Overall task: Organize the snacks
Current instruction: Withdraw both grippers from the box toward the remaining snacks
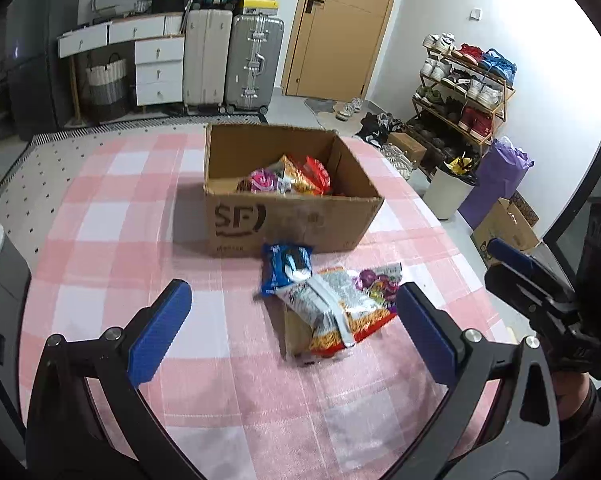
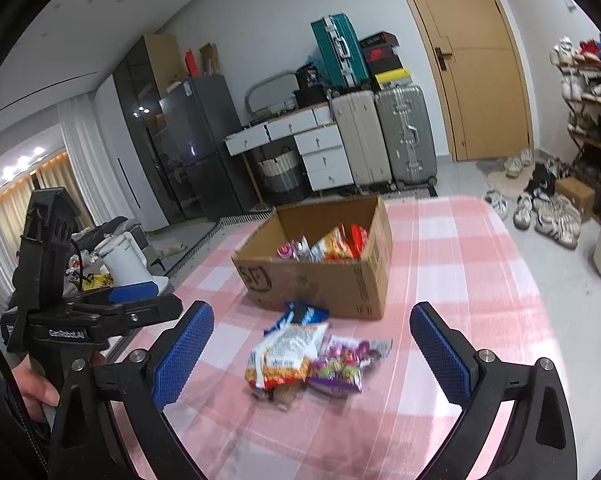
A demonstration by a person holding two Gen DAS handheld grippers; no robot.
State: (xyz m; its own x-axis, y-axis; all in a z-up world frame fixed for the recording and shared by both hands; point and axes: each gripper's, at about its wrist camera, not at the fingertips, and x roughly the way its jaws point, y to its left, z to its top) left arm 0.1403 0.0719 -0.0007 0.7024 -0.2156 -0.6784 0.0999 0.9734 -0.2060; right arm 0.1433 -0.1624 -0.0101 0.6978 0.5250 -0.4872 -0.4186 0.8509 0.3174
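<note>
An open cardboard box [image 1: 296, 220] [image 2: 320, 280] stands on the pink checked tablecloth with several snack packets [image 1: 288, 178] [image 2: 324, 246] inside. In front of it lie a blue cookie packet [image 1: 286, 268] [image 2: 300, 315], a white-and-orange noodle packet [image 1: 336, 312] [image 2: 288, 356], a purple candy bag [image 1: 380, 280] [image 2: 344, 364] and a brown item [image 1: 298, 334] under the noodle packet. My left gripper [image 1: 294, 328] is open and empty above the table, just short of the pile. My right gripper [image 2: 312, 348] is open and empty, also just short of the pile.
The table drops off at its right edge [image 1: 472, 248]. Beyond it stand a white bin [image 1: 448, 192], a purple bag [image 1: 496, 184] and a shoe rack [image 1: 460, 88]. Suitcases [image 1: 232, 64], drawers [image 1: 158, 68] and a door [image 1: 340, 28] are at the back.
</note>
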